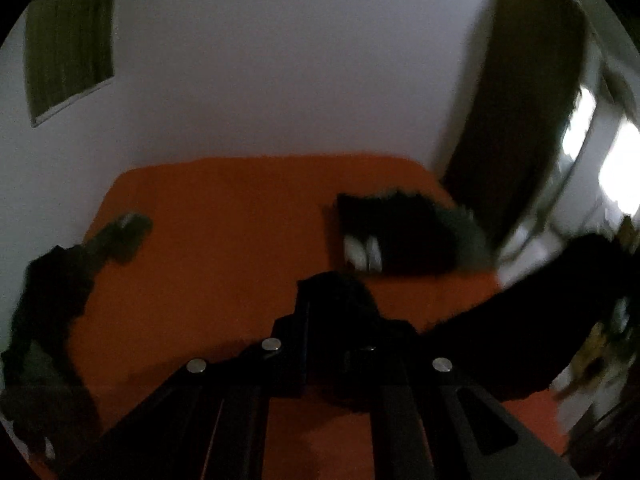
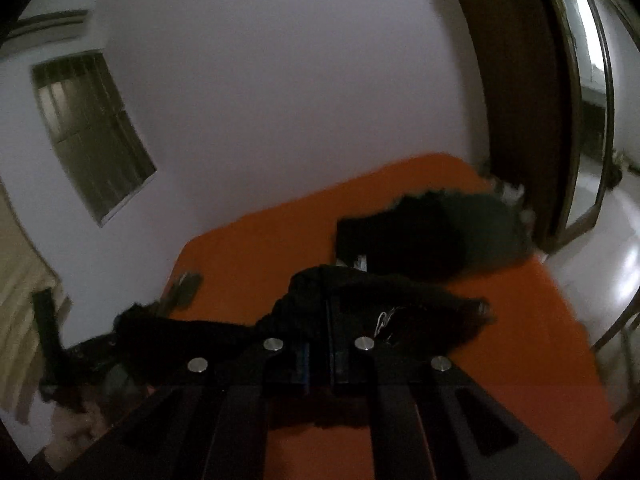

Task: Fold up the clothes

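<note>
Black garment, lifted above the orange bed and stretched between left gripper and right gripper, both clamped on its edge; step, judged: spreading out; next: lay it flat beside the dark pile.

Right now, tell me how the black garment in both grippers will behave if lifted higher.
The black garment looks floppy: it sags between the left gripper and right gripper. Probably light, since pinched edges carry it. Loose ends may swing and drag over the orange bed.
</note>
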The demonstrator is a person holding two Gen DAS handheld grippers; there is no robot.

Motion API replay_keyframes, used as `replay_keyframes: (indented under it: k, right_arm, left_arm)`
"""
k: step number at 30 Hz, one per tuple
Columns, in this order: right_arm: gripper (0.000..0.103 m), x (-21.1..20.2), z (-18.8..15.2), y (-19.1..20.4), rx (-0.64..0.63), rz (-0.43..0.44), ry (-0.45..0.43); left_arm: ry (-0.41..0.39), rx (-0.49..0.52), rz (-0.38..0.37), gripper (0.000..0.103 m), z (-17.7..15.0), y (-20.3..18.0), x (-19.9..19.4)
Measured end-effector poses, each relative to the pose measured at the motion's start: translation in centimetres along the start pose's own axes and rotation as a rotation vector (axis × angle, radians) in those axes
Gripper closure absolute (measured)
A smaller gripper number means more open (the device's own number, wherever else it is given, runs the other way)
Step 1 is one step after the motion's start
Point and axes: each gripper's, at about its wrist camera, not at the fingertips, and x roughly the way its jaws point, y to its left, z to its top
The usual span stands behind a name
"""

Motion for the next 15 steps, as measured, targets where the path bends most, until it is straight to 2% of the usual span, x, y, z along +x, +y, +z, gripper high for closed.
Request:
replay_keyframes:
  k: [2, 5, 6, 8, 10, 13, 15]
  right_arm:
    - [0.098, -1.4, 4.4, 0.7, 0.011, -0.020, 0.015]
    - [0.098, -2.3, 8.6, 1.8, 0.066, 0.063, 0.076]
    - [0.098, -2.6, 9.4, 2.6, 0.049, 0.076, 0.078]
    - [0.098, -3.0, 10.5, 5.0, -0.032, 0.068, 0.063]
    - [0.098, -2.5, 11.0, 6.1, -0.057, 0.057, 0.075]
    - [0.098, 0.5, 11.8, 7.0, -0.042, 0.053, 0.119]
    - [0.098, 4.3, 12.0, 7.5, -0.046, 0.059, 0.171]
  left_arm:
    - [0.034, -0.094, -0.016, 0.094, 5.0, 1.6, -2.0]
    - [0.098, -0.213, -0.052, 0.094, 9.8, 3.2, -4.8]
    - [0.102, -0.233, -0.049, 0.094, 10.7, 3.6, -5.9]
    - [0.095, -0.248, -0.035, 0.094, 11.9, 4.2, -8.2]
    - [0.092, -0.236, -0.013, 0.094, 12.5, 4.7, -9.3]
    - [0.135, -0.273, 0.007, 0.094, 12.4, 7.1, -7.8]
    - [0.190, -0.318, 0.030, 0.094, 12.2, 9.7, -4.6]
